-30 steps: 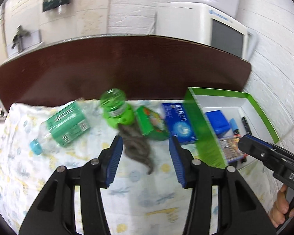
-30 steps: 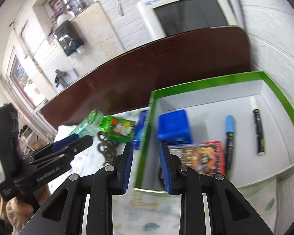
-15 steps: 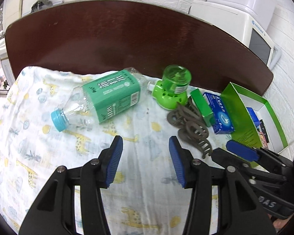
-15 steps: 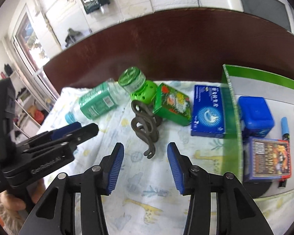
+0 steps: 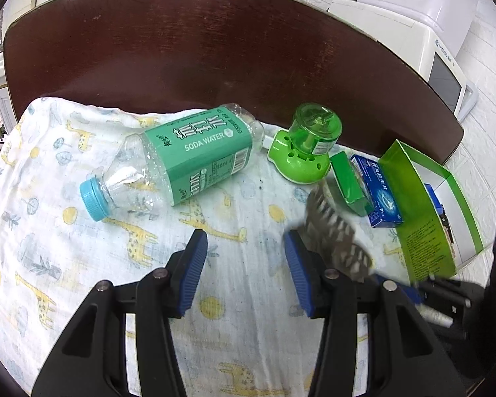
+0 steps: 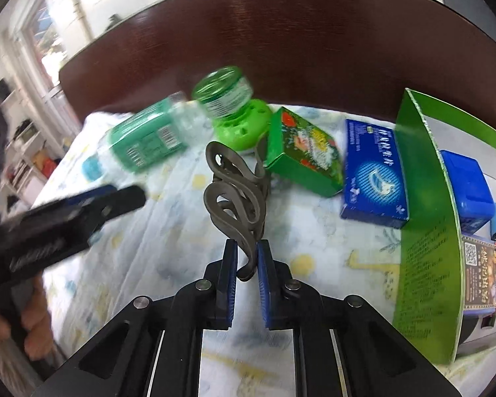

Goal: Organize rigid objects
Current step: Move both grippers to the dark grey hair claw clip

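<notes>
My right gripper [image 6: 247,258] is shut on the near end of a grey looped hook piece [image 6: 234,188], which also shows blurred in the left wrist view [image 5: 335,228]. My left gripper [image 5: 244,271] is open and empty above the cloth, with a soda water bottle [image 5: 182,162] lying beyond it. A green mosquito repellent unit [image 5: 306,145], a green box [image 6: 302,152] and a blue box [image 6: 373,178] lie by the green-walled storage box [image 6: 423,218].
The storage box holds a blue case [image 6: 466,192], a card pack [image 6: 484,278] and a marker. A dark wooden headboard [image 5: 182,49] runs behind the giraffe-print cloth [image 5: 66,231]. A white appliance [image 5: 423,20] stands at the back right.
My right gripper has closed on the grey hook piece. The left gripper has moved closer to the bottle and stayed open.
</notes>
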The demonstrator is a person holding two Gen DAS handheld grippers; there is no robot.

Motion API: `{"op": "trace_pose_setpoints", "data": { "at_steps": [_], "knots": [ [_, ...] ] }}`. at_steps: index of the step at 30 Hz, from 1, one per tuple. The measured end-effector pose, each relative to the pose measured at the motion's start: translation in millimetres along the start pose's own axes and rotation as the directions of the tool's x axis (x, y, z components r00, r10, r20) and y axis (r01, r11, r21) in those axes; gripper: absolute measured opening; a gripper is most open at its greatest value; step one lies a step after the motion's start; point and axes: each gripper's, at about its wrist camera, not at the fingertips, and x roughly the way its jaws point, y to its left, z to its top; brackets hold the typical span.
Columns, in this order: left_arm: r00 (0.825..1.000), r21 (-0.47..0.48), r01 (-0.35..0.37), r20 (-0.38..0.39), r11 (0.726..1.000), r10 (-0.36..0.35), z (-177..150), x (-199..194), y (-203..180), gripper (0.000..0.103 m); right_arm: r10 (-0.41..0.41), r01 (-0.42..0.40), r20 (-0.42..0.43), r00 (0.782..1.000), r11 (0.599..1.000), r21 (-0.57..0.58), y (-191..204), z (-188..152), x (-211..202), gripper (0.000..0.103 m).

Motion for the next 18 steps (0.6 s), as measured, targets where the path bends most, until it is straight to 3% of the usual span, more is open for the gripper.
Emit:
{"op": "trace_pose_setpoints", "data": {
  "at_steps": [4,7,13,16,18],
  "knots": [
    [1.0,-0.013,0.001,0.018,1.0,0.0,0.3,-9.2,2.3,0.047,0.086,-0.086,-0.007,0.996,0.98,-0.178,7.7,-37.1,-24.9,0.013],
    [1.0,0.008,0.007,0.019,1.0,-0.007,-0.9,-13.0,-2.9,0.047,0.035,-0.03,0.014,0.999,0.972,-0.233,-1.4,-62.1,-40.0,0.013],
    [0.999,0.075,0.052,0.004,0.996,-0.052,-11.7,-19.6,-23.8,0.051,-0.057,0.058,0.063,0.996,0.998,-0.021,-50.2,-75.3,-57.0,0.014],
    [0.995,0.095,0.098,-0.013,0.991,-0.097,-22.7,-26.9,-26.4,0.051,0.053,-0.054,0.081,0.995,0.999,0.009,-46.4,-77.5,-60.0,0.014],
    [0.99,0.117,0.142,-0.027,0.983,-0.14,-32.2,-31.3,-27.9,0.051,0.083,-0.081,0.08,0.993,0.996,-0.023,-36.9,-77.2,-56.9,0.015]
  ]
}}
